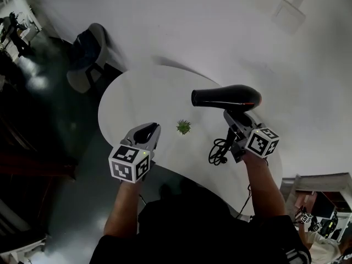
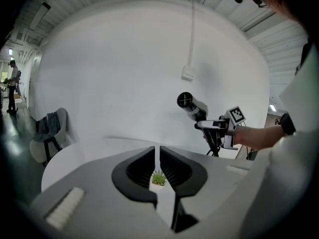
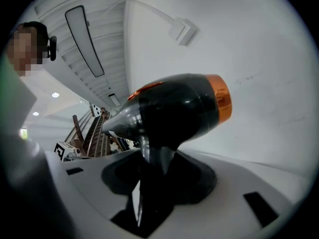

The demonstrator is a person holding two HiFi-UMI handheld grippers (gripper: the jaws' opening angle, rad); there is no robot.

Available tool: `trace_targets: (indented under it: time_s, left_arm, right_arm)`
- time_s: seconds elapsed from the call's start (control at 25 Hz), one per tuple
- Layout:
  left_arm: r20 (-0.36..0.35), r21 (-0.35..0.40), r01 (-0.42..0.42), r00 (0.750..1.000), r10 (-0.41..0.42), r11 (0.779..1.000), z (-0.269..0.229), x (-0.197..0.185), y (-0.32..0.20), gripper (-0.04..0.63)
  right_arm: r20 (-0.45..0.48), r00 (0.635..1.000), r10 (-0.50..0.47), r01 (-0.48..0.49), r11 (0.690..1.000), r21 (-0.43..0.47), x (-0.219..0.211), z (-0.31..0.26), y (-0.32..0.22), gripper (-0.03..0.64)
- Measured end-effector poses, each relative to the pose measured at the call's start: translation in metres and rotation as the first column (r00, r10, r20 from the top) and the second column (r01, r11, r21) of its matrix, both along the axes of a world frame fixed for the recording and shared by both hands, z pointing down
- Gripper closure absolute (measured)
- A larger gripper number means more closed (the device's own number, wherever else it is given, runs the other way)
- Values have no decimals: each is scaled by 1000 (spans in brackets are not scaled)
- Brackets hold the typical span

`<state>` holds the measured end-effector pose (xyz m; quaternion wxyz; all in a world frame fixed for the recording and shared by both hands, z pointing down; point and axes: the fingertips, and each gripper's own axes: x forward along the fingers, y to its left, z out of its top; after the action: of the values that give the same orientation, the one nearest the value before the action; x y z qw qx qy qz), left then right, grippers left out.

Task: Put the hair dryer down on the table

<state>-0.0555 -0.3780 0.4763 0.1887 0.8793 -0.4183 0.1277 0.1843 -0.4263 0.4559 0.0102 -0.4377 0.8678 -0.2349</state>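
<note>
right gripper [image 1: 233, 119], jaws clamped on the handle, holds the hair dryer [image 1: 226, 98] barrel-level above the tabletop's [image 1: 143, 92] right side, probably ready for a flat set-down; cord [image 1: 220, 150] coiled near the front right edge; left gripper [image 1: 152, 130], jaws closed and empty, at the front left edge; small plant [image 1: 183, 127] at centre; bare room toward the far edge.

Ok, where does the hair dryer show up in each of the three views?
Head view: dryer right of centre, over the table's right side, handle in the right claw.
Left gripper view: small, right of centre, nozzle toward the camera.
Right gripper view: large, centre, handle down between the jaws.
Shared landmark: the white wall box, above the dryer in all three.
</note>
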Motion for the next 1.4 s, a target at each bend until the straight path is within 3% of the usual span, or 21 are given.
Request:
trace_targets:
  time_s: [0.36, 0.64, 0.92, 1.4]
  left_arm:
    - [32, -68, 12, 999, -10, 998, 24, 12, -16, 555]
    - [58, -111, 30, 998, -24, 993, 39, 12, -19, 555]
    - [71, -128, 44, 997, -35, 991, 45, 12, -15, 555]
    - [66, -143, 42, 997, -33, 989, 51, 16, -5, 555]
  right_arm:
    - [20, 1000, -7, 9, 991, -132, 8, 62, -55, 443]
    - [-93, 995, -41, 18, 971, -237, 8, 121, -83, 443]
    - [-145, 988, -57, 8, 946, -324, 5, 169, -93, 443]
    - [-268, 960, -83, -56, 880, -471, 5, 219, -108, 443]
